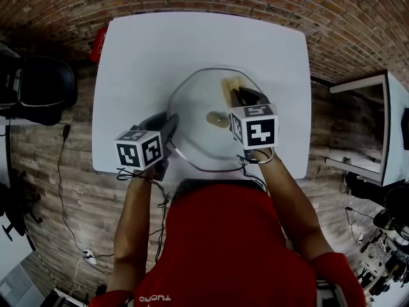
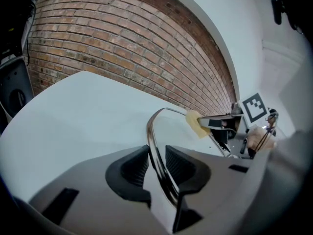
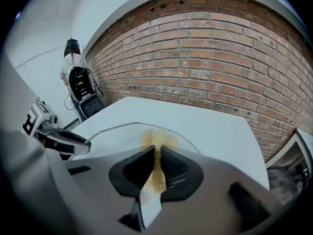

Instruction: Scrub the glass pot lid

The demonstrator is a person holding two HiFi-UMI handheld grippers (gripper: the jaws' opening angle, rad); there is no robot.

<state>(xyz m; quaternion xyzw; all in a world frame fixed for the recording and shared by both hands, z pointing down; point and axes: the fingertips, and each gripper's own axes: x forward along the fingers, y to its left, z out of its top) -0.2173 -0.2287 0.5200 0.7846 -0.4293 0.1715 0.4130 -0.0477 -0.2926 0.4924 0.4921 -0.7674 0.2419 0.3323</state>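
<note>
Toward the white tabletop's (image 1: 140, 62) front edge, your left gripper (image 2: 156, 166) is clamping the fragile round glass pot lid's (image 1: 198, 101) rim; your right gripper (image 3: 156, 165) is squeezing a yellow sponge (image 3: 157, 140).

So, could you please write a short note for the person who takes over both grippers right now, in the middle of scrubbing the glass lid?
Left gripper: shut on the metal rim of the glass pot lid, at its near left edge, steadying it.
Right gripper: shut on the yellow sponge, which lies against the far part of the lid, beyond the knob.
The lid is over the middle of the white table.
Done: both grips are set and the sponge is on the glass. How much is scrubbed cannot be told.
Left: scrub the whole glass.
</note>
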